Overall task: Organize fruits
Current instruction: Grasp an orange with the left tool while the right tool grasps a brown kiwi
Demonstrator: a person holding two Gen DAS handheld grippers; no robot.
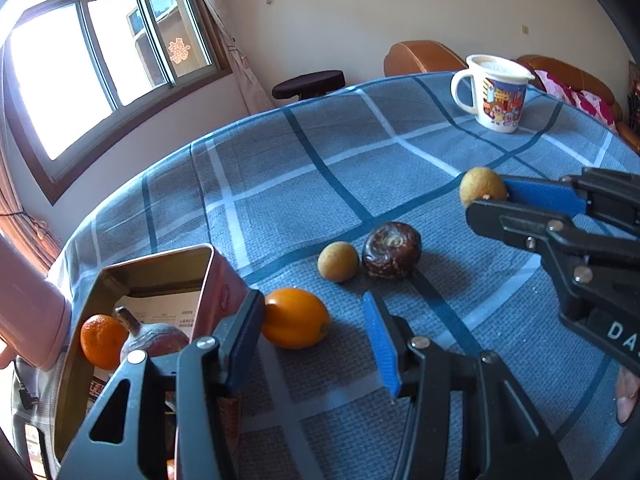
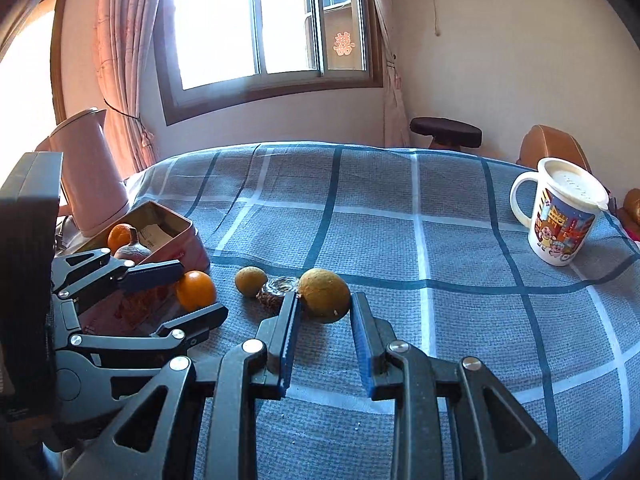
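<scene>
Judging by what lies where, the sorting is partly done: the open tin (image 1: 156,276) at the left edge of the counter (image 1: 400,140) already holds a small orange fruit (image 1: 102,340) and a dull reddish fruit with a stem (image 1: 154,340), lying side by side and apparently touching. Four fruits are still out on the checked cloth. The orange (image 1: 294,318) sits just beside the tin's outer wall. A small yellow-brown fruit (image 1: 338,261) and a dark wrinkled fruit (image 1: 392,250) lie close together near the middle, perhaps touching. A larger yellow-green fruit (image 2: 324,294) lies farther right.

The left tongs (image 1: 316,340) stand wide, holding nothing, their fingers either side of the orange, which looks like their next pick. The right tongs (image 2: 324,312) are parted too, their blue pads flanking the yellow-green fruit; I cannot tell whether the pads touch it, and it appears to rest on the cloth. A lidded mug (image 2: 560,216) stands well apart on the far right, and a pink kettle (image 2: 90,168) behind the tin; neither belongs to the job.
</scene>
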